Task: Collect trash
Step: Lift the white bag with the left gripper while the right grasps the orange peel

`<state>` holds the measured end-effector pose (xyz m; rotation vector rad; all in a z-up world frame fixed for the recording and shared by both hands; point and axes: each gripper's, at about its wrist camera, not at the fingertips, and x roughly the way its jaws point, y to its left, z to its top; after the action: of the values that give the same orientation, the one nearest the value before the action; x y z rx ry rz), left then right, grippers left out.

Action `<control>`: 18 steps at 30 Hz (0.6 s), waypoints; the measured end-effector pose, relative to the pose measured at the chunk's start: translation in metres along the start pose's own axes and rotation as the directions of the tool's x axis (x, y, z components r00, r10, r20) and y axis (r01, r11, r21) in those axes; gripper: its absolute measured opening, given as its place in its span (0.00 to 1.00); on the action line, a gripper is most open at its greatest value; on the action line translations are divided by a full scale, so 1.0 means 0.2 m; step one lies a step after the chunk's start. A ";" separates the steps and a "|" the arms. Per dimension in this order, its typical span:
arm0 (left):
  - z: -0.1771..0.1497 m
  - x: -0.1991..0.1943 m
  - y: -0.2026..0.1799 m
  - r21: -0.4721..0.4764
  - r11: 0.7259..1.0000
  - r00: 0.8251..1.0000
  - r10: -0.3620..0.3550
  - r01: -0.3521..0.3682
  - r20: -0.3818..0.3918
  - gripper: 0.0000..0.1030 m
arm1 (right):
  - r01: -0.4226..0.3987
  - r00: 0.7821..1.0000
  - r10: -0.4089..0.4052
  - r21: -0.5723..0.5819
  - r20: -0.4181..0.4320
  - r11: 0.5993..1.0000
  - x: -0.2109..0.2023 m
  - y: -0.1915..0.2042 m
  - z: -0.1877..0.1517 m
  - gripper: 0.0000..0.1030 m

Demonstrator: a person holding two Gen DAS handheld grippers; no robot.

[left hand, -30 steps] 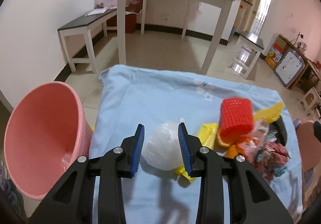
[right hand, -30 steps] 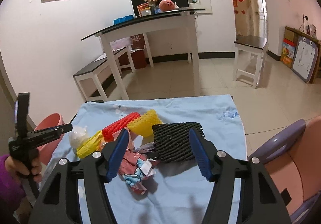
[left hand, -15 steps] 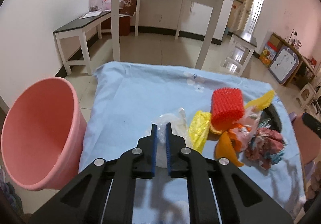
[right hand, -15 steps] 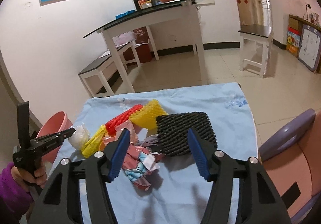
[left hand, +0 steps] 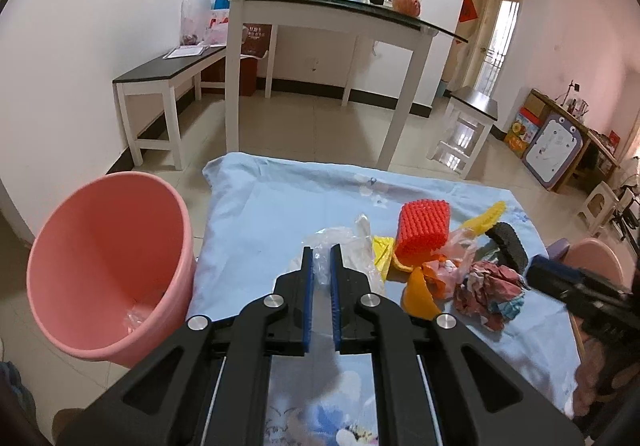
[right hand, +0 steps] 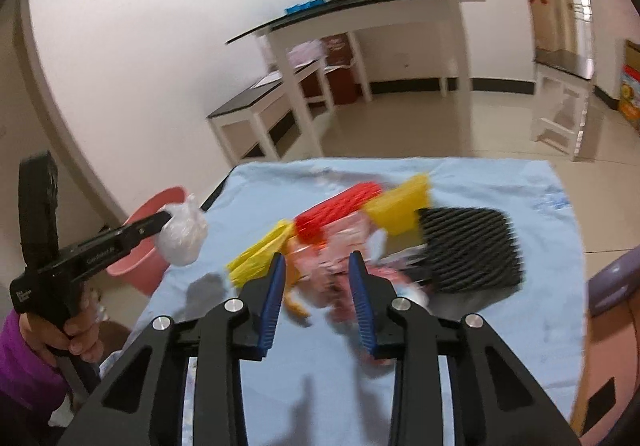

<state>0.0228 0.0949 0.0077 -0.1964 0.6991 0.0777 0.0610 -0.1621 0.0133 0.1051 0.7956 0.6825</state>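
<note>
My left gripper (left hand: 321,252) is shut on a crumpled clear plastic bag (left hand: 344,242) and holds it above the blue cloth; in the right wrist view the bag (right hand: 182,234) hangs lifted at the left gripper's tip. A pink bin (left hand: 104,266) stands on the floor to its left, also seen in the right wrist view (right hand: 146,246). My right gripper (right hand: 318,260) is open, low over a pile of trash: crumpled pink and patterned wrappers (right hand: 340,246), red foam net (right hand: 340,206), yellow foam net (right hand: 400,206), black foam net (right hand: 468,250).
The trash lies on a table under a light blue cloth (left hand: 280,206). A yellow bag (right hand: 260,254) and orange peel (left hand: 420,294) lie in the pile. A pink chair (right hand: 608,346) stands at the right. White tables and a bench stand behind.
My left gripper closed on the plastic bag and lifted it off the cloth. My right gripper moved left and down over the wrapper pile and narrowed its opening.
</note>
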 end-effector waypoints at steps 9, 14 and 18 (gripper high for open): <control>-0.04 -0.12 0.06 -0.002 1.000 1.000 -0.024 0.024 0.020 0.07 | -0.025 0.993 0.022 -0.023 -0.120 0.999 0.25 0.14 -0.04 0.22; -0.06 -0.14 0.09 -0.007 1.000 0.999 -0.028 0.028 0.023 0.07 | 0.005 0.988 -0.008 -0.020 -0.155 1.000 0.34 0.13 -0.06 0.17; -0.07 -0.15 0.11 -0.013 0.999 0.999 -0.033 0.033 0.025 0.07 | 0.023 0.984 -0.028 -0.027 -0.178 0.999 0.41 0.14 -0.06 0.13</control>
<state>-0.0119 0.1127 0.0142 -0.2196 0.6703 0.0534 0.0795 -0.0933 -0.0375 0.0108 0.9581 0.6839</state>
